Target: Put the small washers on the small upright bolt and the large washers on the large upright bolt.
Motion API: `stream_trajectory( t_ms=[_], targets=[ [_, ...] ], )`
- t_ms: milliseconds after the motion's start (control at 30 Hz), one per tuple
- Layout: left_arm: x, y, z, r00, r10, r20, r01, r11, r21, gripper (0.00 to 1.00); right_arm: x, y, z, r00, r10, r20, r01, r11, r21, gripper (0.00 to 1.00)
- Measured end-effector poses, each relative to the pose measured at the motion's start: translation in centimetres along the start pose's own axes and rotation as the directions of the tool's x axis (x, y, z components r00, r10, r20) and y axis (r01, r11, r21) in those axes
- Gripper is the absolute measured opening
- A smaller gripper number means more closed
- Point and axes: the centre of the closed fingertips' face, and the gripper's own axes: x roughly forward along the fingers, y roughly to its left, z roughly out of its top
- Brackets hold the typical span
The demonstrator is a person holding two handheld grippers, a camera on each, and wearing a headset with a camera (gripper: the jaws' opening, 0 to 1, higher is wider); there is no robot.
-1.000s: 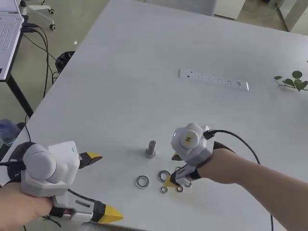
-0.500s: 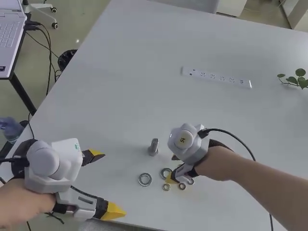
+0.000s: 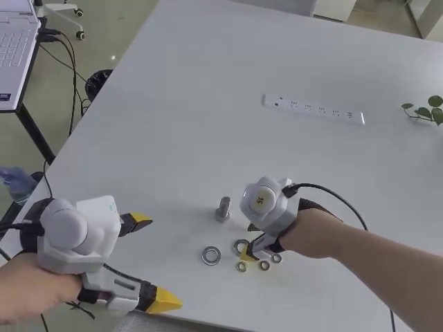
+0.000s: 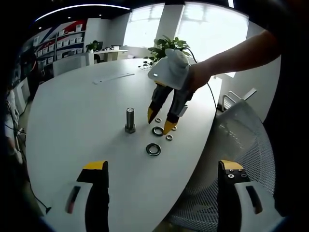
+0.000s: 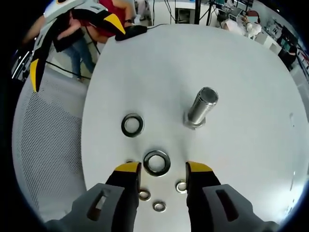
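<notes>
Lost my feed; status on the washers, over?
Left gripper open, off to the side. Right gripper open, jaws straddling a large washer, not gripped. Upright bolt bare; nothing between it and washer.

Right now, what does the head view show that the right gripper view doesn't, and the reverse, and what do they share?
The head view adds the power strip, a laptop and plant leaves. The right gripper view adds a mesh chair seat, and how the right gripper sets its open jaws either side of one large washer. Both share the upright bolt, the other large washer, the small washers and the open left gripper.
</notes>
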Motion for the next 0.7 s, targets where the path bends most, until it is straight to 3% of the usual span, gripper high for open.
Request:
stream_trajectory(
  t_ms=[133,400,700],
  targets=[
    [-0.04,-0.05,-0.10,1.0000,0.000,-0.001,0.000,1.000,0.000,0.94,0.04,0.11,0.22,0.9999,-0.001,0.010,0.000,1.000,0.010,0.39],
    [-0.03,-0.20,-0.40,1.0000,-0.006,-0.005,0.006,1.000,-0.002,0.93,0.28,0.08,0.02,0.9989,-0.045,-0.012,0.044,0.997,-0.061,0.36],
    [-0.02,-0.50,-0.38,0.9999,-0.012,-0.008,0.012,1.000,0.002,0.93,0.22,0.26,-0.04,0.9986,-0.050,-0.017,0.049,0.996,-0.069,0.33]
  ],
)
